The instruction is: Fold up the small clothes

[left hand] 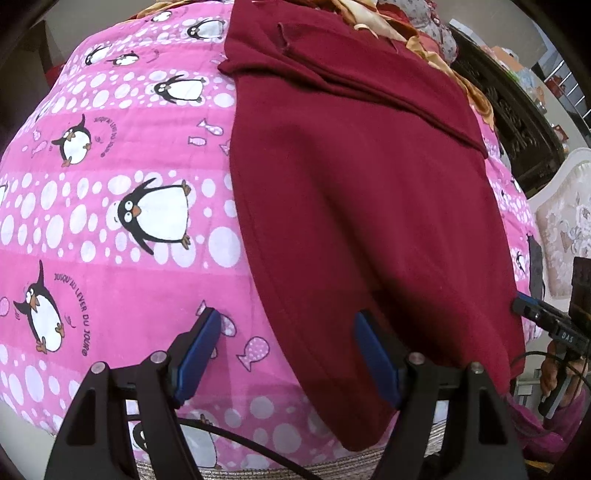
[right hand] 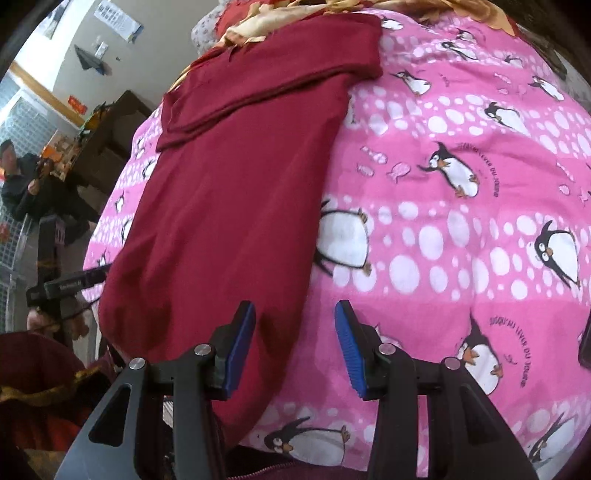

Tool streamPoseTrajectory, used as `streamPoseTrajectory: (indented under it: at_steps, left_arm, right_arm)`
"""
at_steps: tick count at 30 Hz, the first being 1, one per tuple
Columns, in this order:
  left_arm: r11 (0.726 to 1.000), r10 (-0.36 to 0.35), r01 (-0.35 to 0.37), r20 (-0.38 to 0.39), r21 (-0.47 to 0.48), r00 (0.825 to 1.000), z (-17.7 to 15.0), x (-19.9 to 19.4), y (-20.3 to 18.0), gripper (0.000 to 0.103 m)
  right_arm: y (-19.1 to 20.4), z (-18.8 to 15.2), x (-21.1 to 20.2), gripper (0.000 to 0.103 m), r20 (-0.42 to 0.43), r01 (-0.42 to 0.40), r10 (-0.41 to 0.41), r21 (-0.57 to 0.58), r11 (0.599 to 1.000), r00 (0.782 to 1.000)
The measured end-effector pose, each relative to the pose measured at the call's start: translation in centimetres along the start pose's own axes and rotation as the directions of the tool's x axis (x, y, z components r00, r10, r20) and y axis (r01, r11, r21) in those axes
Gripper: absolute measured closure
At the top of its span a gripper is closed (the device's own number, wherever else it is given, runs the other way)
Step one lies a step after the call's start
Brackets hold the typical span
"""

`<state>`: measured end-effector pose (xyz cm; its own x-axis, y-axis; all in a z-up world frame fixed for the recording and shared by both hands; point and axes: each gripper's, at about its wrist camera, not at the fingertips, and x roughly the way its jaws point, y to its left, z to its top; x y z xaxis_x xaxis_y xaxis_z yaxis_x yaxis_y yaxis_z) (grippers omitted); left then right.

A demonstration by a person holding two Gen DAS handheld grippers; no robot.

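We look steeply down from each wrist, close above the bed (left hand: 110,206); both views share the maroon garment (left hand: 369,206), seen from opposite sides.

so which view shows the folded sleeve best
The right wrist view: the sleeve lies whole across the garment. The left wrist view shows it too, closer, its top end cut off.

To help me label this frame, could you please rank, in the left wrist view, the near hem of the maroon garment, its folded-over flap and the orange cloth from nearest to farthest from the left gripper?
From the left gripper:
1. Near hem of the maroon garment, beside the gripper's right finger.
2. Folded-over flap, across the garment's far end.
3. Orange cloth, beyond the flap, at the bed's far edge.
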<state>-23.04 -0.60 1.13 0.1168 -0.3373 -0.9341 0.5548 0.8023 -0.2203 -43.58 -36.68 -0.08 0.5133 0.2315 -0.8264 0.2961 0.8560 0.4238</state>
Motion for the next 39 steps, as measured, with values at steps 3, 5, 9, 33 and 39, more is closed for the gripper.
streamPoseTrajectory:
  at_steps: [3, 5, 9, 33, 39]
  left_arm:
    - [1.0, -0.005, 0.005, 0.003, 0.004, 1.0, 0.5, 0.7, -1.1, 0.025]
    - [1.0, -0.009, 0.008, 0.007, 0.018, 1.0, 0.4, 0.8, -1.4, 0.03]
    - [0.997, 0.006, -0.007, 0.023, 0.076, 1.0, 0.4, 1.2, -2.4, 0.077]
    - [1.0, 0.017, -0.016, 0.027, -0.025, 0.999, -0.7, -1.5, 2.4, 0.043]
    - [0.998, 0.064, -0.064, 0.014, -0.006, 0.998, -0.4, -0.2, 1.3, 0.04]
  right_arm:
    - [0.3, 0.0, 0.4, 0.063, 0.01, -0.005, 0.005, 0.001, 1.0, 1.0]
    - [0.6, -0.1, 0.5, 0.063, 0.024, 0.0, 0.0, -0.003, 1.0, 1.0]
    - [1.2, -0.3, 0.6, 0.068, 0.052, 0.016, -0.015, -0.026, 1.0, 0.999]
    - [0.3, -2.2, -1.3, 0.065, -0.01, -0.09, 0.09, 0.003, 0.996, 0.996]
    - [1.2, -2.5, 0.3, 0.062, -0.027, -0.104, 0.103, -0.005, 0.995, 0.994]
